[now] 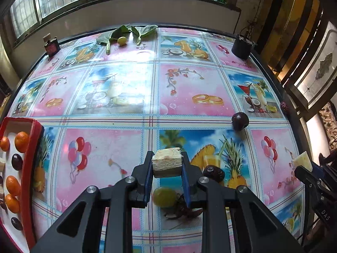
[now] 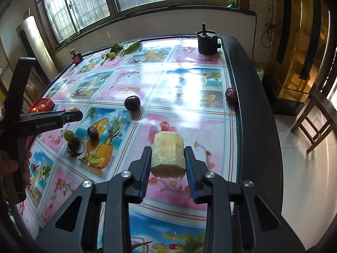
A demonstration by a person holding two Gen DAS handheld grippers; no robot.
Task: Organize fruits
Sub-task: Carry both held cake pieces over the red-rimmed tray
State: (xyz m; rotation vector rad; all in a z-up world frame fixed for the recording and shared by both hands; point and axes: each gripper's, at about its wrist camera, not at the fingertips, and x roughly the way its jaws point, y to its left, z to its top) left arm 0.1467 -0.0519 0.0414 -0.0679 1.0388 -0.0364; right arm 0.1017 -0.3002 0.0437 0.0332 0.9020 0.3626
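My left gripper (image 1: 167, 165) is shut on a pale sugarcane chunk (image 1: 167, 161), lifted above the table; in the right wrist view the left gripper (image 2: 72, 113) shows side-on. My right gripper (image 2: 168, 162) is shut on a second, rounder sugarcane chunk (image 2: 168, 150); it appears at the right edge in the left wrist view as the right gripper (image 1: 304, 166). A red tray (image 1: 31, 147) at the left holds several oranges and dark fruits. Loose on the table lie a dark plum (image 1: 240, 120), a green grape (image 1: 164, 197), a dark date (image 1: 213, 172) and a red date (image 2: 230, 93).
The table carries a glossy patterned cloth (image 1: 126, 97). At its far edge stand a black pot (image 2: 207, 42), a small perfume bottle (image 2: 76, 57) and green leaves with a small yellow-green fruit (image 1: 122, 40). A wooden chair (image 2: 316, 122) stands on the floor to the right.
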